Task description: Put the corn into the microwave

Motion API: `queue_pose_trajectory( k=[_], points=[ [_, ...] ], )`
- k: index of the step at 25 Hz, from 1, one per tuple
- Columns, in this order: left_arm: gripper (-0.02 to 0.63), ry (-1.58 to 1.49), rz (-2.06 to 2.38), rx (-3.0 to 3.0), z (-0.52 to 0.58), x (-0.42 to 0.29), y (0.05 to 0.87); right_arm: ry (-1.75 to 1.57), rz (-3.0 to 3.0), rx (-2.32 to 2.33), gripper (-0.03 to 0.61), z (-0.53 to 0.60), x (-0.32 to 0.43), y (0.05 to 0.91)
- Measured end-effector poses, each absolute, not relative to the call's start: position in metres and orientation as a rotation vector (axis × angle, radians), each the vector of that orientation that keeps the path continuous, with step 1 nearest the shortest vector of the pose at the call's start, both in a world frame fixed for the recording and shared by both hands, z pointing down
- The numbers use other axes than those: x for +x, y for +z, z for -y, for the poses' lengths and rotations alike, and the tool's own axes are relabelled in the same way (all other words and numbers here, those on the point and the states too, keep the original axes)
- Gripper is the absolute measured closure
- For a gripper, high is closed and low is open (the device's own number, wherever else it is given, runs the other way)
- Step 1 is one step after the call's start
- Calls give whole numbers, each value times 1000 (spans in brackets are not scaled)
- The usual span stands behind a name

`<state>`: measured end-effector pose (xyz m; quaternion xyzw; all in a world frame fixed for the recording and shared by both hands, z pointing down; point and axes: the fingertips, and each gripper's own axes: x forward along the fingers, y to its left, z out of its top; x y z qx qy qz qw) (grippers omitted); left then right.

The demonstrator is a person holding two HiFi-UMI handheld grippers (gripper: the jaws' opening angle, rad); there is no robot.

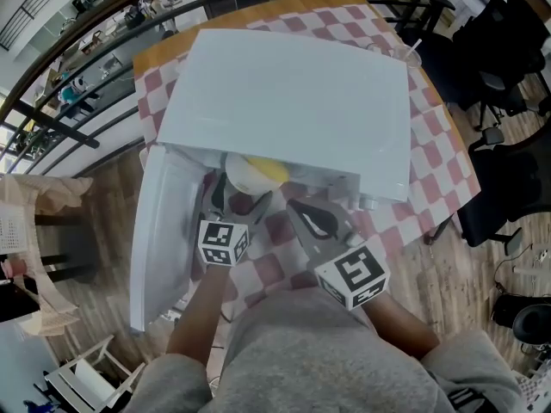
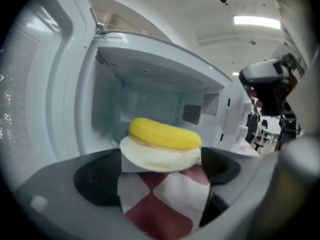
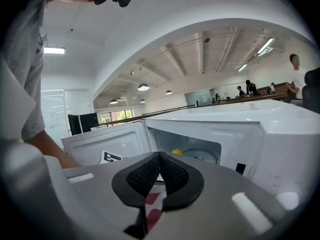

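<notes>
- White microwave [image 1: 284,101] on a red-and-white checked cloth [image 1: 435,149], with its door [image 1: 159,231] swung wide open at the microwave's left side as seen in the head view.
- Yellow corn [image 2: 165,133] lying lengthwise on a small white plate [image 2: 160,160], set at the mouth of the microwave's cavity, toward the door side.
- In the head view, only part of the corn [image 1: 269,170] and plate [image 1: 239,177] peeking out from under the microwave's top front edge.
- Left gripper [image 2: 160,173] directly in front of the microwave's opening, jaws spread wide with a dark pad on each side.
- Near rim of the plate level with the tips of those jaws, with neither pad pressing on it; nothing held, only checked cloth in the gap.
- Same gripper in the head view [image 1: 239,203] just before the open cavity, beside the door.
- Right gripper [image 3: 160,155] in front of the microwave's control side, a little back from the opening, jaws closed pad against pad with nothing between them.
- Same gripper from above [image 1: 303,209], near the microwave's front edge, over the cloth.
</notes>
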<state>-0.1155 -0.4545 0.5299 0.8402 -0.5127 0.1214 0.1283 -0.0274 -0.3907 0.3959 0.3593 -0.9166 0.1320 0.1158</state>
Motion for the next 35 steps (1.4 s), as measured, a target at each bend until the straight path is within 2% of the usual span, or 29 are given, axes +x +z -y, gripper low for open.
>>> queue_pose_trajectory(
  k=[16,28,29,31,33,35],
  points=[
    [154,453,1557,2388,481,-105,536,404,2678,1083,581,390,-20,398],
    [257,465,1585,2286,502,-103,534,413,2668,1131,581,387,-10,397],
    [278,455,1601,2263,504,-106,533,410,2668,1136,581,386,-9,396],
    [410,426,1633,2217,507,-113,532,403,2667,1152,581,383,-8,393],
    [451,430,1650,2209,505,-118,530,399,2663,1175,581,378,-4,390],
    [576,467,1682,2227,499,-121,525,393,2654,1201,581,372,2,388]
  ],
)
